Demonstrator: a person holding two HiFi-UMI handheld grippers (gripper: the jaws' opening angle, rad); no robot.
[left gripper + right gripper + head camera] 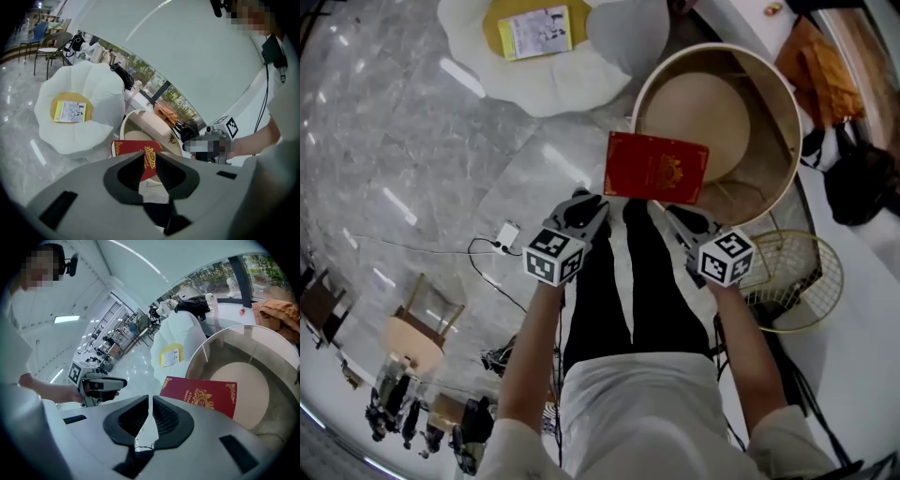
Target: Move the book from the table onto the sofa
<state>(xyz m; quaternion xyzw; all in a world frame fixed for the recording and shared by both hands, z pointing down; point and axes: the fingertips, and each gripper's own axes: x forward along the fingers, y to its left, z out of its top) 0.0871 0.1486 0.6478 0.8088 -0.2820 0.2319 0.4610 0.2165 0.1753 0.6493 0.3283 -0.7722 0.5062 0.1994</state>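
Observation:
A red book (656, 167) with a gold emblem lies on the near rim of a round glass-topped table (787, 103). My left gripper (592, 211) hovers just short of the book's near left corner. In the left gripper view its jaws (149, 159) stand a narrow gap apart, and the book (129, 146) shows beyond and through that gap. My right gripper (675, 217) is below the book's near right part. Its jaws (150, 404) are closed to a thin slit with nothing in it, the book (201, 394) lying just ahead to the right. The white flower-shaped sofa (553, 84) sits on the floor beyond.
A yellow booklet (534, 33) lies on the sofa's yellow centre. A gold wire basket (797, 277) stands right of my legs. An orange cloth (820, 70) and a black bag (862, 183) are at far right. A cable with an adapter (506, 234) runs over the marble floor.

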